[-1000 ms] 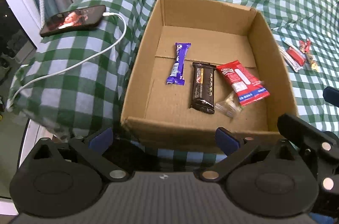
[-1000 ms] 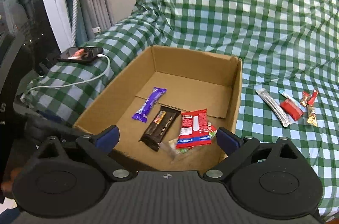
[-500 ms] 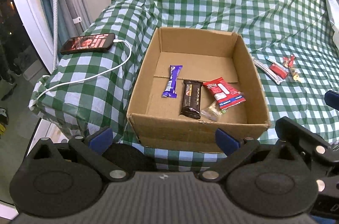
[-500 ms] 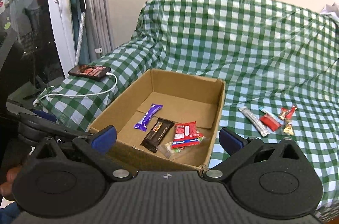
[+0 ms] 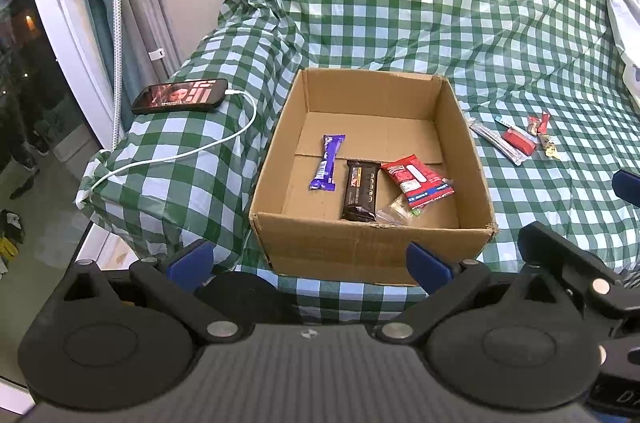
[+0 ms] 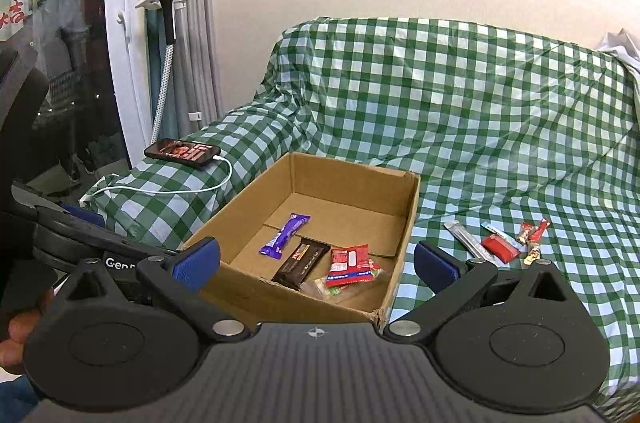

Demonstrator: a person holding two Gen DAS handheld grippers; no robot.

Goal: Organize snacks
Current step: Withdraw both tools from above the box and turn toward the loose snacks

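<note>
Both grippers [image 5: 308,259] [image 6: 316,263] further back from box [image 5: 372,247], empty.

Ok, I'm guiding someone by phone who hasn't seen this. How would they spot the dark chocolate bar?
Find the open cardboard box on the green checked cover. Inside it, near the front wall, lies the dark brown bar, between a purple wrapper and a red packet. It is the only near-black wrapper there.

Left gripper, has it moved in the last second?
Yes. The left gripper has pulled back and up from the cardboard box, which looks smaller now with more of the sofa showing.
</note>
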